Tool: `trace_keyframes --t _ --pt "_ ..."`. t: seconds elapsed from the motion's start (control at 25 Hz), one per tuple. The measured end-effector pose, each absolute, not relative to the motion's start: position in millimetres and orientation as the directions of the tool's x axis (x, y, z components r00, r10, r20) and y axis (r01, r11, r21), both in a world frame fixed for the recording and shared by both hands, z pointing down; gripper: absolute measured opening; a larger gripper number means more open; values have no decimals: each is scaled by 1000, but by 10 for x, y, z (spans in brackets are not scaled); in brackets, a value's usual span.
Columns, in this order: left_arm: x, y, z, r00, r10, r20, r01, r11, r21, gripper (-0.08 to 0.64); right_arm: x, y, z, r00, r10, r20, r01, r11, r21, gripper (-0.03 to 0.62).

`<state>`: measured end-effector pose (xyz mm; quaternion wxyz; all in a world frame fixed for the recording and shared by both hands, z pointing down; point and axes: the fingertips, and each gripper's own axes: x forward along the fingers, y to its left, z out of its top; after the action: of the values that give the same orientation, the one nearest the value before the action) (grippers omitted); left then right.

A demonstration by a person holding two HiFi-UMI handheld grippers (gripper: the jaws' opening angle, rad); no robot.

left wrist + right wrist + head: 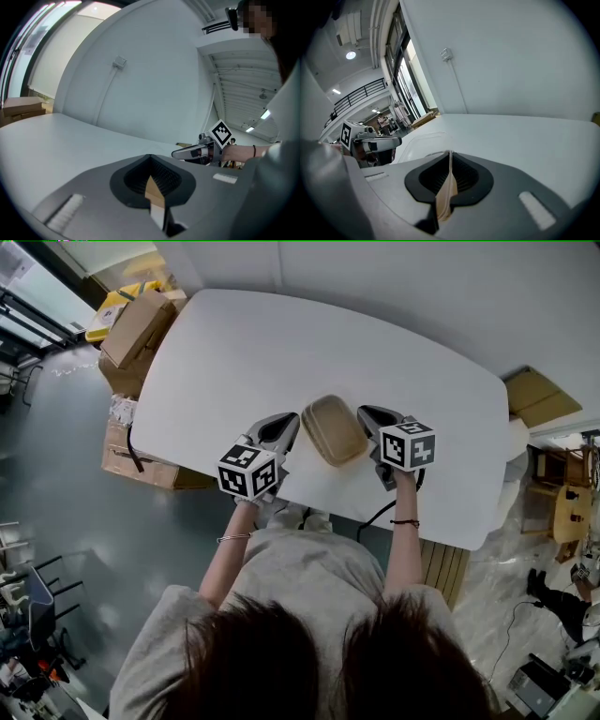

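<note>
The tan container (335,429) lies on the white table (281,343), toward its 6 o'clock edge. At the container's 9 o'clock the left gripper (286,429) is clamped on the container's rim. At 3 o'clock the right gripper (367,419) pinches the opposite rim, a thin tan edge caught between its closed jaws. Cardboard boxes (136,329) stand off the table at 10 o'clock.

White table (234,343) – grey floor (56,474), cardboard boxes (136,329) at left, white wall (154,79) behind.
</note>
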<state>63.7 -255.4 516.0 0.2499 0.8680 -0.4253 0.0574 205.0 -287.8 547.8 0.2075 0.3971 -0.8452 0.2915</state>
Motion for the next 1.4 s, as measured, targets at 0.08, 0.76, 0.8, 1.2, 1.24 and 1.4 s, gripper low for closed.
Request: trace_keyframes --t 0.08,0.76,0.8,1.2,1.24,1.4 --pt "610 -2545 5114 632 -713 304 -767 -519 377 -9 2051 -2861 5416 -602 -557 573 -790 519 -326 34" --pt "478 -2313 4590 637 -743 206 -760 -560 330 -11 1989 -2632 4845 -632 -613 474 -772 550 -318 32" --pt "480 -2290 4557 638 -744 200 -759 -563 326 -9 1993 -2604 4814 -633 -616 469 -772 552 -315 34" --pt "427 -2147 4292 640 -754 149 -756 -583 296 -11 2007 -2443 4477 -644 -648 407 -765 566 -307 34" --pt "434 -2129 4269 640 -754 144 -756 -585 293 -9 2011 -2428 4445 -644 -652 400 -765 568 -304 32" --pt "465 -2065 4167 646 -754 122 -750 -597 283 -9 2032 -2361 4332 -642 -666 380 -766 574 -289 32"
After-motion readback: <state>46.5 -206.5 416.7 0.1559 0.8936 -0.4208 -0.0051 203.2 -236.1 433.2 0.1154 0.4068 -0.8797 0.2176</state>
